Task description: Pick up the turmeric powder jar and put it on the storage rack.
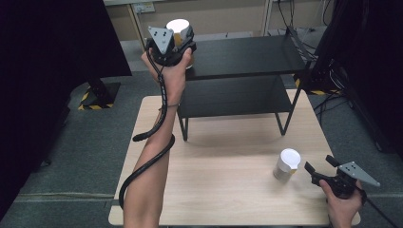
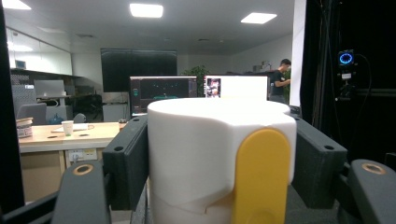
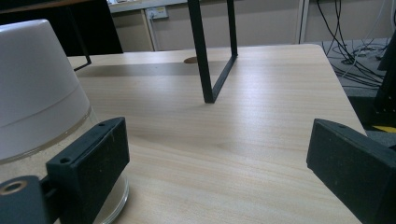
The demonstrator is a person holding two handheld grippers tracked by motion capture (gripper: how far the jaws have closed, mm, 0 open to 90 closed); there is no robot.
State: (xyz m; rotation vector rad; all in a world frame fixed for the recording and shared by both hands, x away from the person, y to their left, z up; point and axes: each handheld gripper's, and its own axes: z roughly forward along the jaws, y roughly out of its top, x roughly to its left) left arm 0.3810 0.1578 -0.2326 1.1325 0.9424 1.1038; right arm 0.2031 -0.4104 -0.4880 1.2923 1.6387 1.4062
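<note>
A white jar is gripped at the shelf's left end.

The jar (image 2: 219,154) is clamped by the left gripper (image 1: 177,45) over the shelf (image 1: 247,57); the right gripper (image 1: 317,169) is held open beside a second jar (image 1: 287,164) near the desk's (image 1: 223,190) right edge.

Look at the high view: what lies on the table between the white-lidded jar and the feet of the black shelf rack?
Nothing: between the jar and the rack feet the wooden table is bare, as the high view and the right gripper view show.
</note>
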